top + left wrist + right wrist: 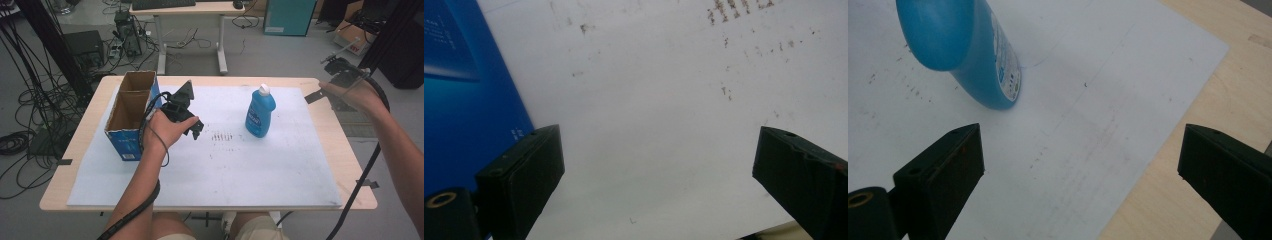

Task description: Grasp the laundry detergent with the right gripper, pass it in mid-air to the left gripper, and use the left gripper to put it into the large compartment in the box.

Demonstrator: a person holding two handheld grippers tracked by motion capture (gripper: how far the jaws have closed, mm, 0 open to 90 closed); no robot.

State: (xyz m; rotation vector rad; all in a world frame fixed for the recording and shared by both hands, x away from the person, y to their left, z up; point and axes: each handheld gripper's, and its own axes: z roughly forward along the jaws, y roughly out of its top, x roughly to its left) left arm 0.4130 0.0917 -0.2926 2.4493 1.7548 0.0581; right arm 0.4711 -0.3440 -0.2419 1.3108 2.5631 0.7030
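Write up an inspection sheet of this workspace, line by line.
Surface: wooden table under a white sheet with dark scuffs.
Job's things: blue bottle upright, white cap; open blue cardboard box, empty as far as seen.
Clutter: nothing seen.
Grippers: left gripper open beside the box; right gripper open, held off the bottle.
Cables: black cable trails off each gripper.
Surroundings: desk, floor cables, cartons.

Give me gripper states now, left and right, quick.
Left gripper: open, holding nothing, over the white sheet beside the blue box.
Right gripper: open, holding nothing, near the blue bottle, not touching it.
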